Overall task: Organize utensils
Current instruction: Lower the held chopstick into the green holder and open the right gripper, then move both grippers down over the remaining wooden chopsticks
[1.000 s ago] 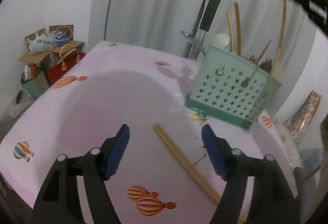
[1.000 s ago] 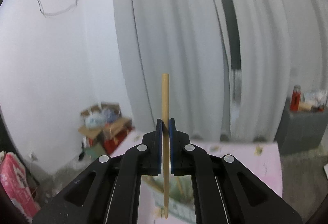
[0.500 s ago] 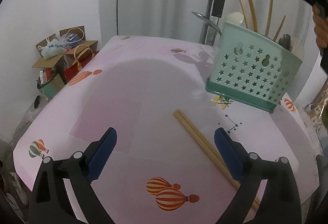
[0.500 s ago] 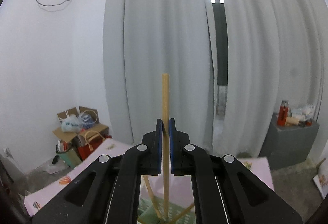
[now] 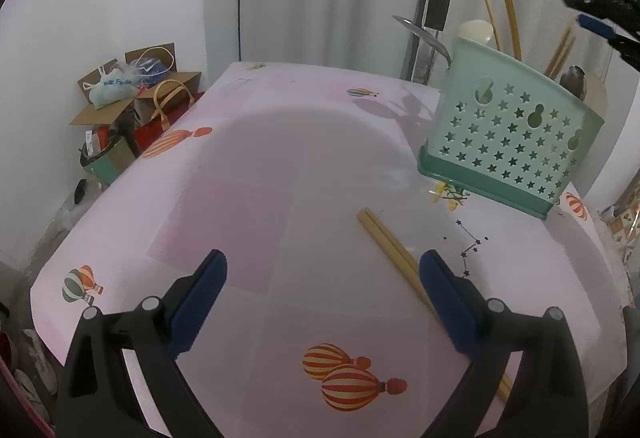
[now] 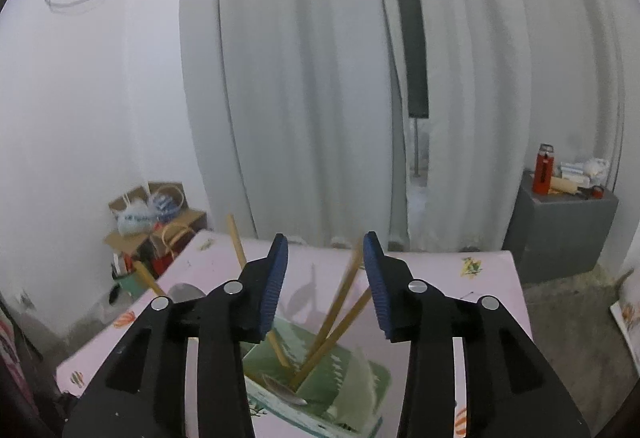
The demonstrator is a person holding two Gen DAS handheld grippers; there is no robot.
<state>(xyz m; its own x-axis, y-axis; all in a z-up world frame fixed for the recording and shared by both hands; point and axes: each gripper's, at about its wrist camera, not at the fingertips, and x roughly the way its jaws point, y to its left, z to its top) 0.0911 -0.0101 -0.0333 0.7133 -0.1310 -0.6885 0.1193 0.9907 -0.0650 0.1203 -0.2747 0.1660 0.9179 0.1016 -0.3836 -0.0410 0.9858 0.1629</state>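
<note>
A green star-punched utensil basket (image 5: 508, 141) stands at the right of the pink table (image 5: 280, 173), holding several chopsticks, spoons and a ladle. A pair of wooden chopsticks (image 5: 392, 246) lies on the table in front of it, running under my left gripper's right finger. My left gripper (image 5: 322, 274) is open and empty above the table. My right gripper (image 6: 325, 280) is open and empty above the basket (image 6: 320, 382), where chopsticks (image 6: 340, 302) lean inside. It also shows at the top right of the left wrist view (image 5: 600, 21).
Cardboard boxes and bags (image 5: 132, 97) sit on the floor beyond the table's left edge. White curtains hang behind the table. A grey cabinet (image 6: 560, 226) with a red bottle stands at the right.
My right gripper opened and let go of the chopstick, which now leans in the basket. My left gripper drew back slightly, still open.
</note>
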